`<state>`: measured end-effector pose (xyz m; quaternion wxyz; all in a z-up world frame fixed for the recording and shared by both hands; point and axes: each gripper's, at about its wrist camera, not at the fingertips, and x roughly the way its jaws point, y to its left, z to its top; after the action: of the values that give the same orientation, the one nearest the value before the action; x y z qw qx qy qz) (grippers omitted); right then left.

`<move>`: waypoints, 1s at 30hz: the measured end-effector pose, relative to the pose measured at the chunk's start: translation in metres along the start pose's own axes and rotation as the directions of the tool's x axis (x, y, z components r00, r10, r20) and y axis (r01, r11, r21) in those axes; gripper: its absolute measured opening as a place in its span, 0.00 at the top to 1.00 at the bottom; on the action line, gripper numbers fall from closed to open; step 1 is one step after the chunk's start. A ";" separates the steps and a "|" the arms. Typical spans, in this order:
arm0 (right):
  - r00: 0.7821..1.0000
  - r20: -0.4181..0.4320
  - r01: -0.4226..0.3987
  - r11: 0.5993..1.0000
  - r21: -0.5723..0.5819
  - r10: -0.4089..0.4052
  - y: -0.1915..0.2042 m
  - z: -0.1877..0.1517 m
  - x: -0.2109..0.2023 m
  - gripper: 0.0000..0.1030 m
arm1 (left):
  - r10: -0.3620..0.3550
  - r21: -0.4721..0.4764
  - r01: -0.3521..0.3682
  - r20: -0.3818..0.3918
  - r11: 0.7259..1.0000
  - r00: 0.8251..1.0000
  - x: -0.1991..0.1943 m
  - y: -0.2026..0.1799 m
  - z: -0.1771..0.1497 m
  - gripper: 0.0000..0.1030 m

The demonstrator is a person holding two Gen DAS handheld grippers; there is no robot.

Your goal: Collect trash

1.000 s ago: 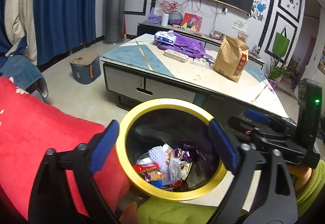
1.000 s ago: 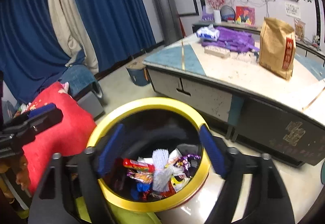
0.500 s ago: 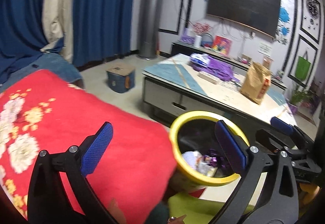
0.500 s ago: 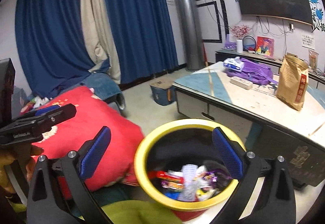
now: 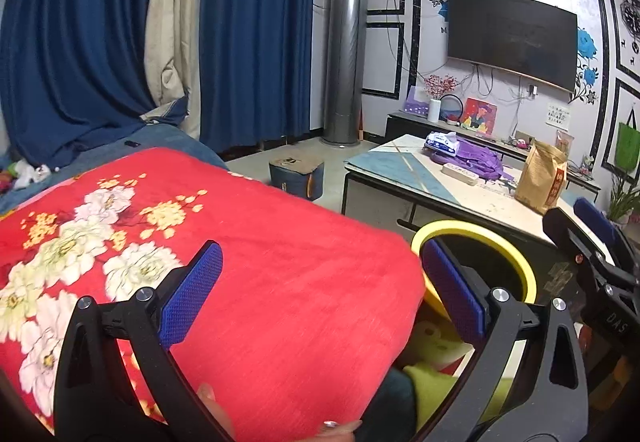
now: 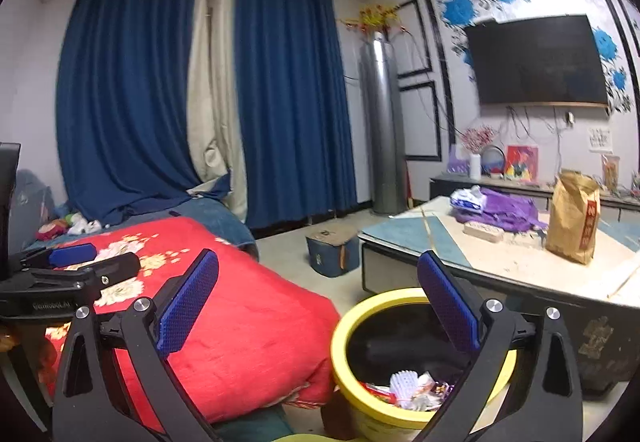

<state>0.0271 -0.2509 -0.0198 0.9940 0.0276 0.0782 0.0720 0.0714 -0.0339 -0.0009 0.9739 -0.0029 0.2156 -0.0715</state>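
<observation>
While the left wrist view looks across the room, the left gripper (image 5: 320,294) stands with its jaws spread wide and nothing between the blue pads (image 5: 190,296). Behind them lies a red flowered blanket (image 5: 248,262), filling the frame from 9 o'clock to the centre. At 4 o'clock the yellow-rimmed trash bin (image 5: 516,262) shows past the blanket's edge, its contents hidden from this angle. The right gripper (image 5: 596,238) enters at 3 o'clock, seen side-on; its pads do not touch anything that can be made out. A low table (image 5: 400,169) at 2 o'clock carries a brown paper bag (image 5: 540,177).

From the right wrist view, the right gripper (image 6: 318,308) is likewise wide apart and holds nothing; one blue pad (image 6: 448,308) overlaps the bin's rim in the picture, though whether it touches cannot be told. The trash bin (image 6: 348,346) sits at 5 o'clock, just beside the red blanket (image 6: 240,318), with wrappers (image 6: 408,392) piled inside. The left gripper (image 6: 72,270) reaches in at 9 o'clock above the blanket. The table (image 6: 400,238) with the paper bag (image 6: 574,217) stands at 3 o'clock.
</observation>
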 end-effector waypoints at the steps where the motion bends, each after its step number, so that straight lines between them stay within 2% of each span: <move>1: 1.000 -0.002 -0.018 1.000 -0.010 0.018 0.005 -0.002 -0.002 0.06 | 0.000 -0.005 0.000 0.003 1.000 1.000 -0.004 0.003 -0.005 0.10; 3: 0.999 -0.017 -0.043 0.999 -0.007 0.043 0.009 -0.004 -0.003 0.06 | 0.000 -0.022 0.000 0.011 1.000 1.000 -0.010 0.008 -0.011 0.10; 7: 0.997 -0.071 -0.042 0.999 -0.019 0.041 0.019 -0.010 0.001 0.06 | 0.017 -0.027 -0.016 0.049 0.999 0.999 -0.018 0.012 -0.014 0.10; 30: 0.997 -0.072 -0.028 0.999 -0.035 0.025 0.023 -0.015 -0.001 0.06 | 0.007 -0.034 -0.005 0.063 0.999 0.998 -0.021 0.012 -0.018 0.10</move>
<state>0.0206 -0.2278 -0.0334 0.9898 0.0081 0.1122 0.0876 0.0461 -0.0190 -0.0088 0.9802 -0.0210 0.1859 -0.0648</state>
